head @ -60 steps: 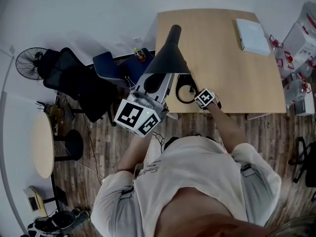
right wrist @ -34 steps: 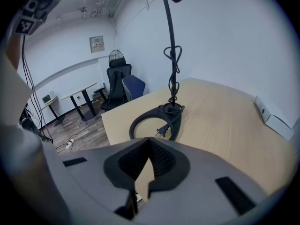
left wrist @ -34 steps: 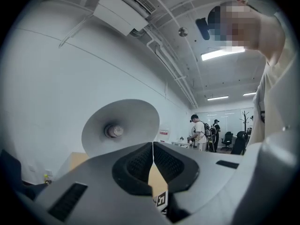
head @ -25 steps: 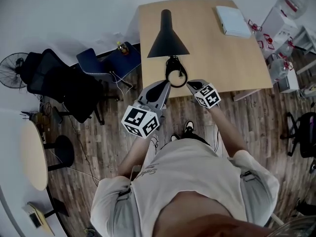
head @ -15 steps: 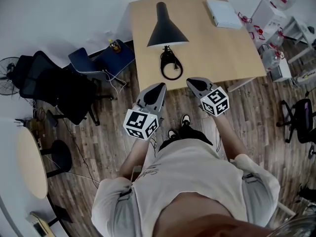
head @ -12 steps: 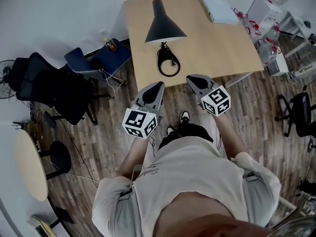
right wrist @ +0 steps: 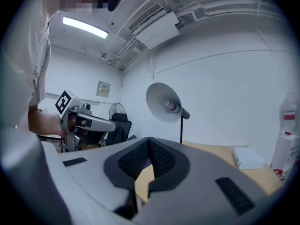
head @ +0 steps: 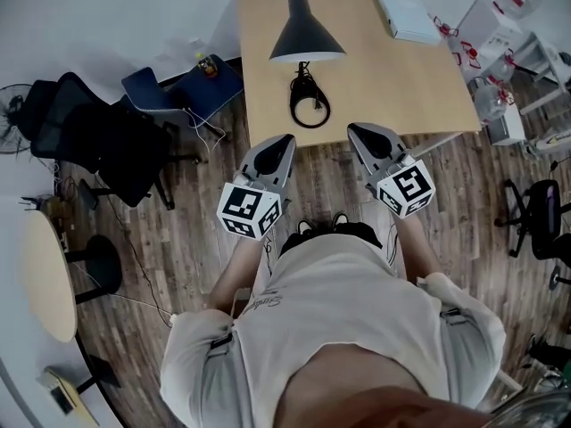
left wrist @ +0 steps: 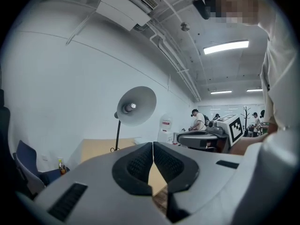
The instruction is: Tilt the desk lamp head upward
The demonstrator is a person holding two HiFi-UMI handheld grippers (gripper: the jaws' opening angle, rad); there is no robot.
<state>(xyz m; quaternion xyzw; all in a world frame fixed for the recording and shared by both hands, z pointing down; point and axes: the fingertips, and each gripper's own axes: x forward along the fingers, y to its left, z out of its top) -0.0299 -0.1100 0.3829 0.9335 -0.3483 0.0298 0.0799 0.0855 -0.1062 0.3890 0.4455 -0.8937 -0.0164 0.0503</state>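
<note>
The desk lamp (head: 306,32) has a black cone shade and stands on the wooden table (head: 419,87), with its ring base and coiled cord (head: 309,107) in front. In both gripper views the shade (left wrist: 136,106) (right wrist: 161,101) faces out over the table with the bulb showing. My left gripper (head: 285,138) (left wrist: 153,146) and right gripper (head: 355,128) (right wrist: 149,142) are both shut and hold nothing. They hover side by side just short of the table's near edge, apart from the lamp.
A white box (head: 408,14) (right wrist: 248,157) lies at the table's far right corner. Black office chairs (head: 98,141) and a blue chair (head: 183,87) stand to the left. Bottles and clutter (head: 508,87) crowd the right side. A round table (head: 45,275) is at the left edge.
The left gripper was up at the lamp shade and the right gripper by the base. Both have drawn back off the table, and the lamp stands untouched.
</note>
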